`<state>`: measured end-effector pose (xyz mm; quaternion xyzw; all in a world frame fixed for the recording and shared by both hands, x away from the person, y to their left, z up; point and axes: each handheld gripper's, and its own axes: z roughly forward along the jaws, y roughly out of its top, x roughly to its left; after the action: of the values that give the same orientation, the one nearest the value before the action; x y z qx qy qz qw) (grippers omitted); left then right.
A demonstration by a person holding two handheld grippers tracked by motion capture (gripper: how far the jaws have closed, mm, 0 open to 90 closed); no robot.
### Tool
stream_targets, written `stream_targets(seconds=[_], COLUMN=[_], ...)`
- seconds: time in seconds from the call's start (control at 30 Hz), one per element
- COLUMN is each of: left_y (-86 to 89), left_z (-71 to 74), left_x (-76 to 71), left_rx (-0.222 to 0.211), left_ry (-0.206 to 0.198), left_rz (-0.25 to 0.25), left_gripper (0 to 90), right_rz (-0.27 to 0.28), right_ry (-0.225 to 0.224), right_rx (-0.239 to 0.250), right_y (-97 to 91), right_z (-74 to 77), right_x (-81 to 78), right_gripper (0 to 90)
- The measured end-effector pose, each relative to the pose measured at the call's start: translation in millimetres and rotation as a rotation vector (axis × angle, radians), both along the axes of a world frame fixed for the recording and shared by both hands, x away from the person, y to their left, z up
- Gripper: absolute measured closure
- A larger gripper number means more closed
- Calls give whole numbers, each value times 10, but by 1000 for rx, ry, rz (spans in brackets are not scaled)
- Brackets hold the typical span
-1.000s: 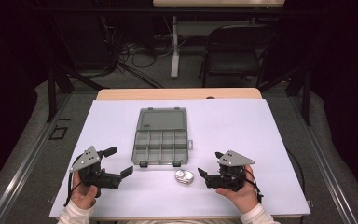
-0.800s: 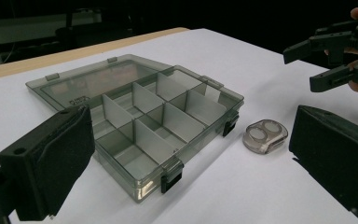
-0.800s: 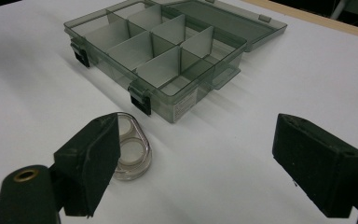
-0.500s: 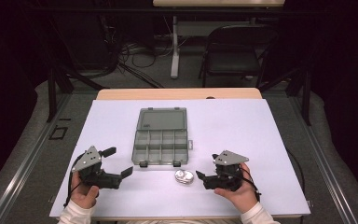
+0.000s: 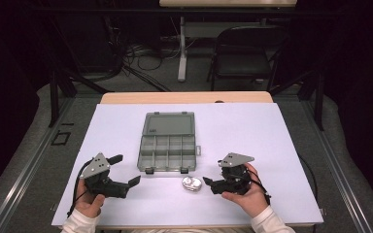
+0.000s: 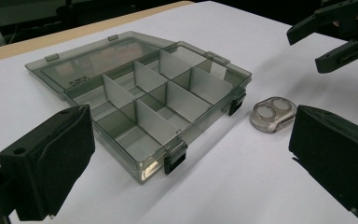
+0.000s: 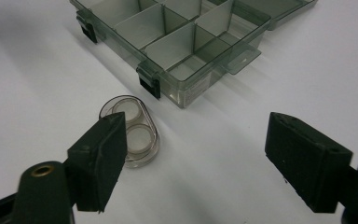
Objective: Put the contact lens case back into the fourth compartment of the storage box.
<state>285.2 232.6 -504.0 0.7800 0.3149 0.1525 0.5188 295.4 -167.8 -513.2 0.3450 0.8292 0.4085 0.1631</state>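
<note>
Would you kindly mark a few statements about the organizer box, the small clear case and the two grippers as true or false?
1. The organizer box lies open with its lid folded back flat. True.
2. The small clear case sits inside one of the box's compartments. False: it lies on the white table cover, in front of the box.
3. The right gripper is clamped on the small clear case. False: its jaws are apart and have just been closing, with nothing between them.
4. The left gripper holds nothing. True.
5. The compartments are full of screws. False: they look empty.
</note>
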Motion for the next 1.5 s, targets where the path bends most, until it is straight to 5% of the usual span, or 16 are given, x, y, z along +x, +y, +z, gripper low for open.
stream_targets(seconds=[0.07,0.43,0.83,1.5], left_y=[1,16,25,19], left_z=[-1,-11,-19,-26], left_x=[-2,-3,4,0], left_rx=[-3,-45,-41,-32], left_ry=[2,12,13,33], left_rz=[-1,-6,-5,-28], left_gripper=[6,6,6,7], right_rz=[27,91,166,221], right_ry=[38,67,105,142], right_rx=[-5,-65,-97,-156], right_y=[19,188,369,574], right_z=[24,66,51,55], right_x=[39,114,195,260], right_gripper=[257,278,376,370])
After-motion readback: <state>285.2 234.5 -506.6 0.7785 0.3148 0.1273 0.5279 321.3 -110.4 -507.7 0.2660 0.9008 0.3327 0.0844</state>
